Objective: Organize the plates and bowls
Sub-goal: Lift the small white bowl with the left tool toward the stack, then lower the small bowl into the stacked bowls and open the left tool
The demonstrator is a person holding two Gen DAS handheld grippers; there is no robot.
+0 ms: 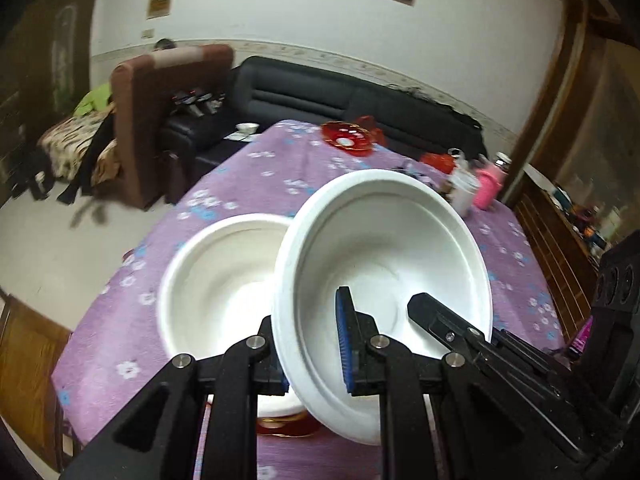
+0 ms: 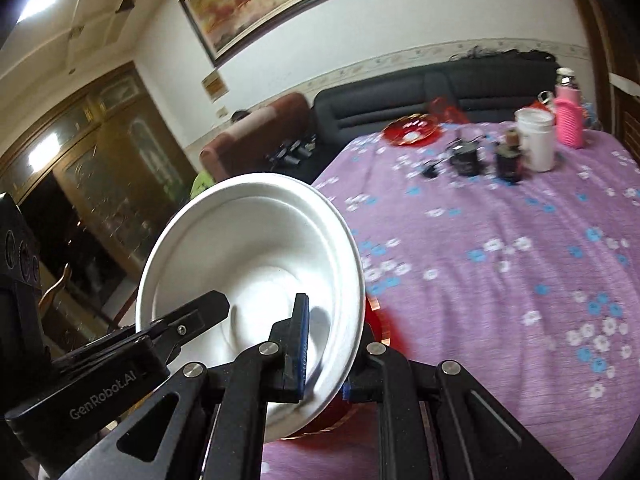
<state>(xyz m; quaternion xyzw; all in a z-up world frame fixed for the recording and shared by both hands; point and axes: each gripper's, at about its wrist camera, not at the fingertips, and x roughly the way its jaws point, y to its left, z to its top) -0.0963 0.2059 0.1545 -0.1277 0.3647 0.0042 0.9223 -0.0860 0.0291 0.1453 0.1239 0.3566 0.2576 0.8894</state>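
Note:
A white bowl (image 1: 384, 256) hangs tilted above the purple floral tablecloth (image 1: 248, 168). My left gripper (image 1: 310, 356) is shut on its near left rim, blue pad inside, the other finger behind the wall. My right gripper (image 2: 328, 356) is shut on the same bowl (image 2: 256, 248) at its opposite rim. Each view shows the other gripper's black finger (image 1: 436, 316) (image 2: 200, 312) lying inside the bowl. A second white bowl (image 1: 216, 280) sits upright on the table just left of the held one. Beneath them shows a red gold-rimmed plate (image 2: 378, 320), mostly hidden.
At the table's far end stand a red glass dish (image 2: 410, 130), a white cup (image 2: 536, 140), a pink bottle (image 2: 570, 116) and small dark jars (image 2: 508, 160). A black sofa (image 1: 360, 100) and brown armchair (image 1: 160, 92) lie beyond. A wooden cabinet (image 1: 560, 248) flanks the right edge.

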